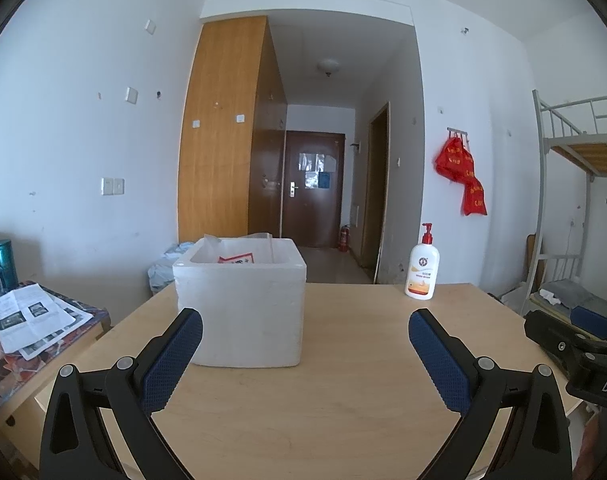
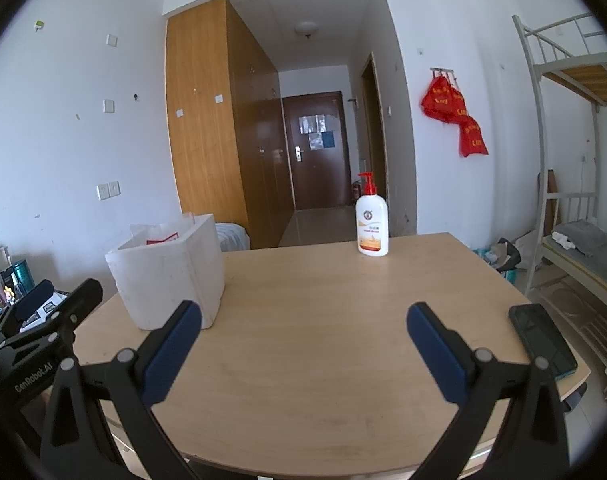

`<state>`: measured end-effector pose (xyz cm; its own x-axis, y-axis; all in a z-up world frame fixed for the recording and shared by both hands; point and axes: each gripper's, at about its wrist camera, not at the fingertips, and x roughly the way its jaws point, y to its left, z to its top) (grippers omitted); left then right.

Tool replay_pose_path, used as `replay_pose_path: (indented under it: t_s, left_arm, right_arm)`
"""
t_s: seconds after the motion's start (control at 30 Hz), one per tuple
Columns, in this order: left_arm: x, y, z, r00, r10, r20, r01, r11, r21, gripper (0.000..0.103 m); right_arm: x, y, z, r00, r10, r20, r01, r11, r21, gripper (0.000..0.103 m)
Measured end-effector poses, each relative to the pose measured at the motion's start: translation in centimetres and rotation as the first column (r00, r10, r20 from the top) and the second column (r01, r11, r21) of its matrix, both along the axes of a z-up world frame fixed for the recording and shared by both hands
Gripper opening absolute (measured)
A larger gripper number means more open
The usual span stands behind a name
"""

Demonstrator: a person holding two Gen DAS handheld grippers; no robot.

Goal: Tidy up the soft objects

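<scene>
A white foam box (image 1: pixel 241 304) stands on the wooden table (image 1: pixel 343 380), with a red-and-white packet (image 1: pixel 236 259) and clear plastic showing inside it. My left gripper (image 1: pixel 305 344) hovers open just in front of the box, nothing between its blue pads. In the right wrist view the same foam box (image 2: pixel 171 276) sits at the left of the table (image 2: pixel 323 340). My right gripper (image 2: pixel 303 340) is open over the bare middle of the table, holding nothing. Each gripper shows at the edge of the other's view.
A white lotion bottle with a red pump (image 2: pixel 371 222) stands at the table's far edge. A black phone (image 2: pixel 541 338) lies at the right edge. A side table with papers (image 1: pixel 27 320) is at the left. A metal bunk bed (image 2: pixel 575 200) stands at the right.
</scene>
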<state>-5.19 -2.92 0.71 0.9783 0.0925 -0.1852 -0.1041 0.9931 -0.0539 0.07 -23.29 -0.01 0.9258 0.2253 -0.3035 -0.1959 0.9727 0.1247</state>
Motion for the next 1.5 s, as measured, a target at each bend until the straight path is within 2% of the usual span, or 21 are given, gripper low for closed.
replay_pose_path:
  t_s: [0.63, 1.23, 1.5]
  left_arm:
    - [-0.2, 0.2, 0.1, 1.0, 0.009, 0.005, -0.009, 1.0, 0.005, 0.103]
    - [-0.4, 0.5, 0.1, 0.999, 0.018, 0.032, -0.018, 1.0, 0.001, 0.103]
    - [-0.5, 0.3, 0.1, 0.999, 0.021, 0.03, -0.021, 1.0, 0.007, 0.103]
  right_arm:
    - [0.2, 0.4, -0.1, 1.0, -0.002, -0.002, 0.002, 1.0, -0.006, 0.103]
    - [-0.5, 0.9, 0.3, 0.999, 0.01, 0.051, -0.009, 1.0, -0.011, 0.103]
    - [-0.5, 1.0, 0.2, 0.999, 0.01, 0.048, -0.01, 1.0, -0.018, 0.103]
